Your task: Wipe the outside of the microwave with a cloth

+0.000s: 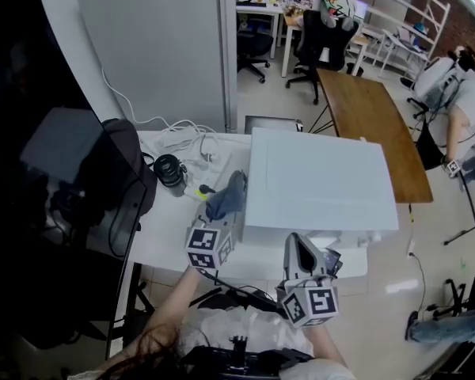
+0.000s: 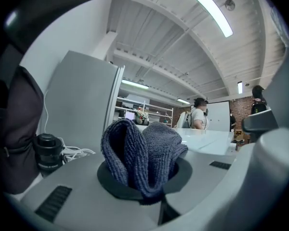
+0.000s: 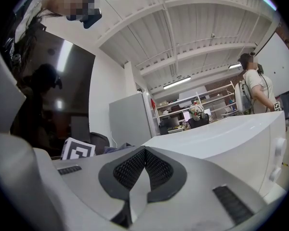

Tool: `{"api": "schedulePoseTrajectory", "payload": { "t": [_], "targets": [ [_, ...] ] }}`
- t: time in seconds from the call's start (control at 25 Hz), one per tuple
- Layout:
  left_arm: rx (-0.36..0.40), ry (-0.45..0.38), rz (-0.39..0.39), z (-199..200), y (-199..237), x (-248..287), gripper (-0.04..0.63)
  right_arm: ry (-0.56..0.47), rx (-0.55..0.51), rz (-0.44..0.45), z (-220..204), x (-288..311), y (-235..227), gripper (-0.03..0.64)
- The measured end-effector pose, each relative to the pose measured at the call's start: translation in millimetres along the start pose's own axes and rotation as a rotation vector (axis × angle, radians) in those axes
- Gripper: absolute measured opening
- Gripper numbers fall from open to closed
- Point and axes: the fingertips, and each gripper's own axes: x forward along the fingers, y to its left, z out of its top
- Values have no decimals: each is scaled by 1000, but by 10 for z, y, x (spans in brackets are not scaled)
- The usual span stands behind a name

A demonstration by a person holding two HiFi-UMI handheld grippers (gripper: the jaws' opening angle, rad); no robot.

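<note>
The white microwave (image 1: pixel 321 180) stands on the white table (image 1: pixel 165 244), its top facing up. My left gripper (image 1: pixel 226 198) is shut on a folded blue-grey cloth (image 1: pixel 229 194), held just off the microwave's left side. In the left gripper view the cloth (image 2: pixel 143 159) bulges out between the jaws, with the microwave (image 2: pixel 209 141) to the right. My right gripper (image 1: pixel 299 248) is shut on nothing, in front of the microwave's lower front edge. In the right gripper view its dark pads (image 3: pixel 130 170) meet, and the microwave (image 3: pixel 221 136) fills the right side.
A black camera lens (image 1: pixel 171 171) and white cables (image 1: pixel 186 137) lie on the table's left part. A dark bag (image 1: pixel 115 169) sits at the table's left edge. A grey partition (image 1: pixel 162 46) stands behind. A wooden table (image 1: pixel 372 125) runs off to the right. A person (image 1: pixel 459 101) stands far right.
</note>
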Motion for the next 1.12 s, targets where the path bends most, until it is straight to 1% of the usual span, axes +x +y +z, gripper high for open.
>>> {"api": "schedulePoseTrajectory", "payload": {
  "t": [0.16, 0.28, 0.36, 0.4, 0.52, 0.6, 0.68, 0.76, 0.8, 0.88, 1.0, 1.12],
  "targets": [
    [-50, 30, -7, -168, -163, -461, 46, 8, 2, 20, -42, 35, 50, 17],
    [-92, 57, -14, -349, -276, -695, 46, 10, 0, 26, -42, 43, 62, 17],
    [-115, 49, 8, -403, -201, -729, 46, 3, 12, 27, -8, 44, 79, 17],
    [-110, 38, 30, -390, -99, -688, 46, -5, 21, 28, 24, 43, 91, 17],
    [-53, 6, 111, -247, 292, -376, 46, -27, 34, 25, 119, 15, 110, 17],
    [-37, -8, 159, -152, 521, -86, 46, -28, 31, 17, 129, -12, 88, 17],
    [-8, -3, 187, -124, 698, 239, 46, -26, 25, 8, 124, -19, 55, 17],
    [40, 28, 197, -167, 833, 566, 46, -29, 18, -1, 144, -7, 28, 17],
    [55, 45, 195, -211, 884, 715, 46, -33, 16, -8, 157, -2, 12, 17],
    [53, 73, 174, -332, 935, 971, 46, -42, 13, -28, 180, -11, -35, 17],
    [15, 123, 128, -551, 943, 1269, 46, -53, 8, -68, 202, -39, -129, 17],
    [-45, 159, 72, -677, 839, 1436, 46, -54, 7, -103, 196, -56, -217, 17]
  ]
}}
